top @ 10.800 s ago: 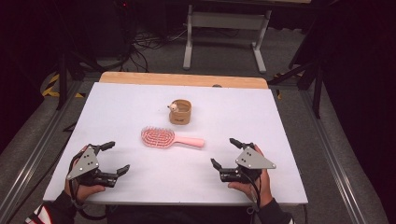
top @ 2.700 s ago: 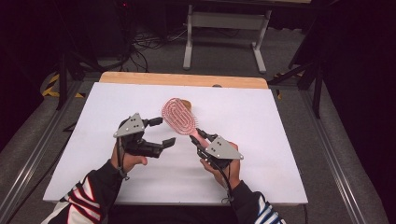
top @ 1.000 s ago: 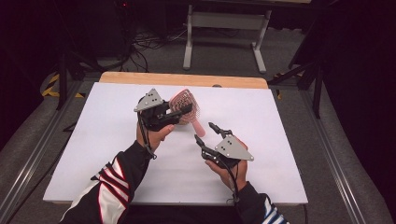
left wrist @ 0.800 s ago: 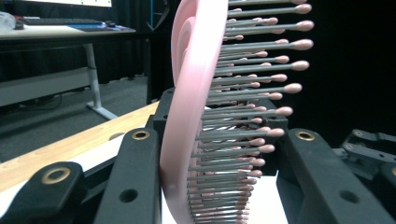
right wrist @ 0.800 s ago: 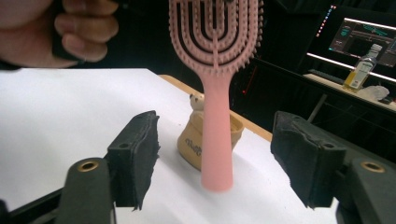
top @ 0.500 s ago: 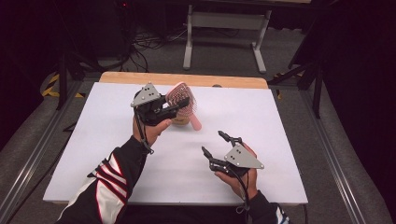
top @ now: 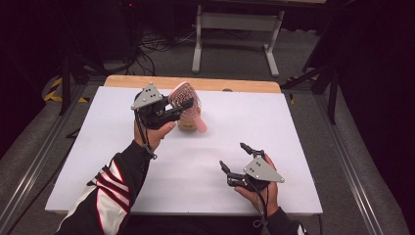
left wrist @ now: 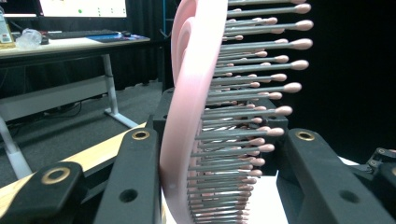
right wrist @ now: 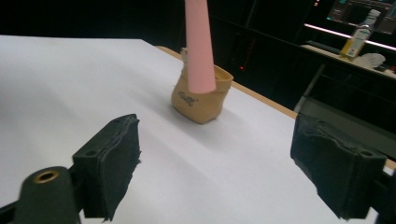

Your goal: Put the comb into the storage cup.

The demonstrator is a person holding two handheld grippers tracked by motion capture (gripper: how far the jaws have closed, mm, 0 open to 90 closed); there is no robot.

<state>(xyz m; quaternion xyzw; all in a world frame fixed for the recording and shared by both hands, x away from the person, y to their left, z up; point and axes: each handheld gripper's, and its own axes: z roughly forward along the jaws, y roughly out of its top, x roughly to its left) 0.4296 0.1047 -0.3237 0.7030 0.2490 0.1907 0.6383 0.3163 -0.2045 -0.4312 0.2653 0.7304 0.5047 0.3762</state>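
1. We see the pink brush (top: 185,100) held up off the table (top: 293,127), at about 11 o'clock from the table's middle, its handle slanting down toward 4 o'clock.
2. In the left gripper view its bristles (left wrist: 243,112) point toward the right jaw and its pink back lies against the left jaw.
3. Our left gripper (top: 171,111) pinches the brush by its head, jaws pressed on both sides.
4. The tan cup (top: 187,122) stands on the table just under the brush; in the right gripper view the handle tip (right wrist: 200,51) shows in front of the cup's rim, and we cannot tell whether they touch.
5. Our right gripper (top: 234,164) sits low near 5 o'clock, well apart from brush and cup. Its jaws have just been opening and stand spread with nothing between them.
6. A striped sleeve (top: 110,188) covers the left forearm.
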